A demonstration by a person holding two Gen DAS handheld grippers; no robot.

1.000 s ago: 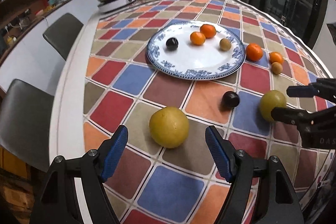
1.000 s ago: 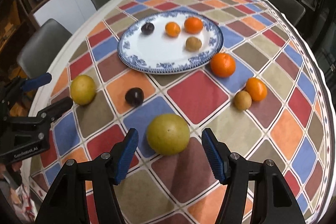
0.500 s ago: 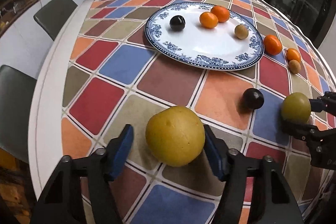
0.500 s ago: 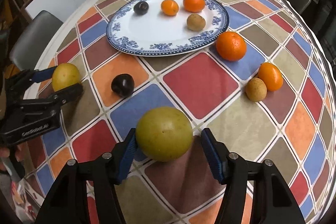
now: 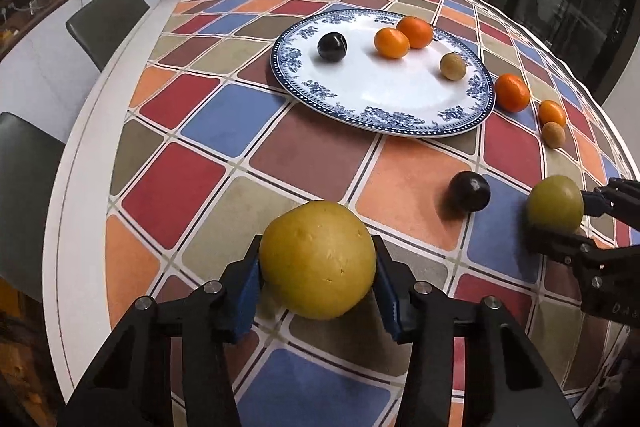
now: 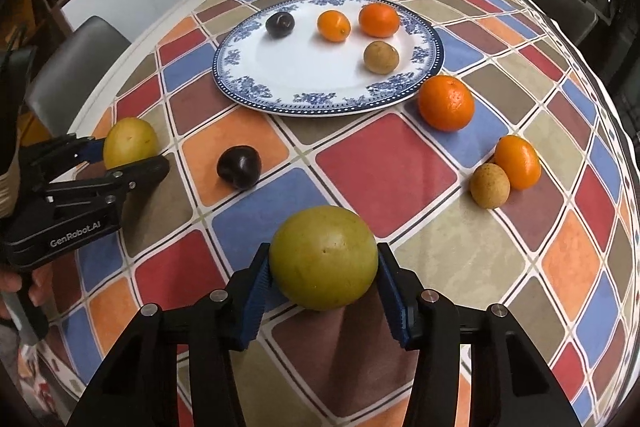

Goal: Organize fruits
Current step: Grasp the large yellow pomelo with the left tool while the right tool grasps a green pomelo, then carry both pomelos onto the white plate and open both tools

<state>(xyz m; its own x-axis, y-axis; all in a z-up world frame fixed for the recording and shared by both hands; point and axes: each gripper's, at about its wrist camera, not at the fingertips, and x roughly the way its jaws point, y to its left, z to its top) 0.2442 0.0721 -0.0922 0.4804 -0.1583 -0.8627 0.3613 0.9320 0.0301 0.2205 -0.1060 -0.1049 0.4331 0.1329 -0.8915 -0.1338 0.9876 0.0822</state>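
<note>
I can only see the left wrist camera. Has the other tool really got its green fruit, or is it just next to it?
Observer: The right tool is closing with the green fruit between its blue pads, and both pads touch it.
Operator: Can you see anybody's hand?
Observer: Yes, a hand shows behind the left tool, which is closing with the yellow fruit between its fingers.
Operator: Is anything written on that tool?
Observer: Its side carries the lettering GenRobot.AI.

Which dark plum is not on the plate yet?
The dark plum on the orange tile of the tablecloth, between the two yellow fruits. The other plum already lies on the plate at its far left, beside an orange.
</note>
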